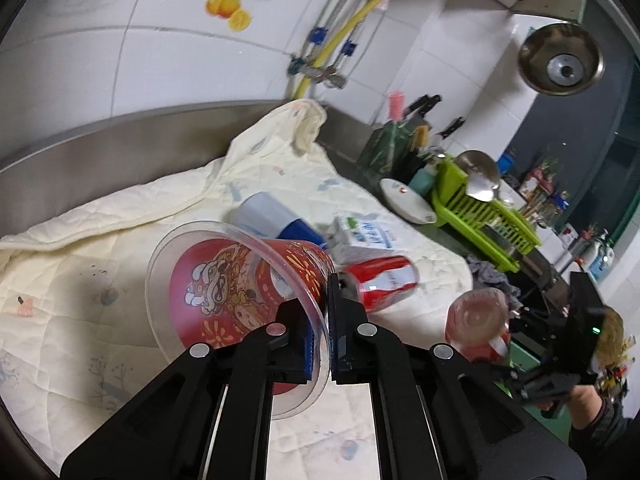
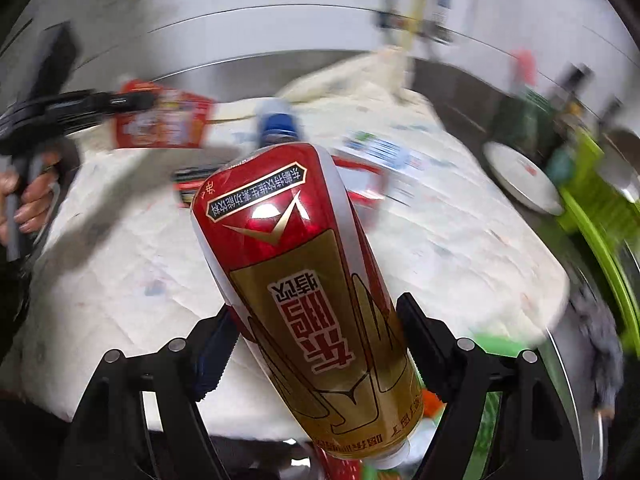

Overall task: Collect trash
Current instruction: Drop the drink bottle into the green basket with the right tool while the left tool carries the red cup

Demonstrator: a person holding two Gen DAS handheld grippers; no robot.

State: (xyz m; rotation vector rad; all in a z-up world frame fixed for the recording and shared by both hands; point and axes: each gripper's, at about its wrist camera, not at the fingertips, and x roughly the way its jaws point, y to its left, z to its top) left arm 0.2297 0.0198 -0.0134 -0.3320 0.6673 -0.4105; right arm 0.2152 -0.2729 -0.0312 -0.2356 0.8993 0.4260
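The left gripper pinched the cup, the right gripper clamped the bottle; the can, carton remained mid-frame.

red-printed clear cup tilted, lifted; red-gold bottle held base-forward.

Bottle w/ red and gold label: big red Chinese characters on the gold part, seen upside down from the right wrist view, reading 东鹏特饮. Above that, a gold V-shaped logo on the red part, then a black banner w/ a row of small white characters, too small to read. Milk carton, far side of the quilt: blue print, blurred, can't make it out. Red can: white lettering, unreadable.
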